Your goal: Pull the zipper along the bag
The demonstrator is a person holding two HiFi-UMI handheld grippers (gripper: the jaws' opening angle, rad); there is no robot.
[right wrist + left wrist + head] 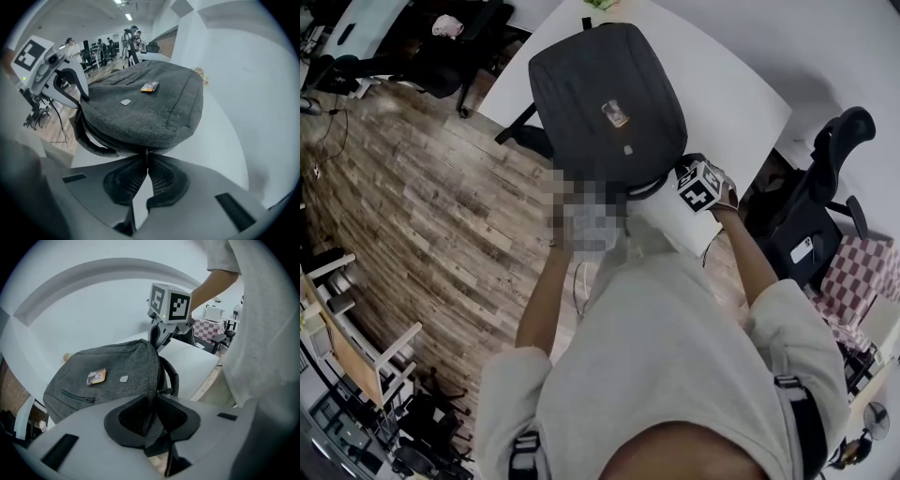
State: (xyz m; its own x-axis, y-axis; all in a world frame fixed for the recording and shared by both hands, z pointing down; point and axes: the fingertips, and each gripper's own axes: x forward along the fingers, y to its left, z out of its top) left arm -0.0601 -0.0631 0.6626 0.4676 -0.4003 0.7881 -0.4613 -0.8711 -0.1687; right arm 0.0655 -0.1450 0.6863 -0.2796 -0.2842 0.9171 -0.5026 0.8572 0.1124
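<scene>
Zipper pull [147, 151] was pinched btwn shut right gripper [147, 157] jaws, w/ backpack [117, 371] fabric clamped by left gripper [152, 398]; tab could be lost if yanked askew.

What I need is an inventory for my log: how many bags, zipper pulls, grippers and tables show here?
Bag: 1
Zipper pull: 1
Grippers: 2, left gripper and right gripper
Table: 1
Total: 5
</scene>
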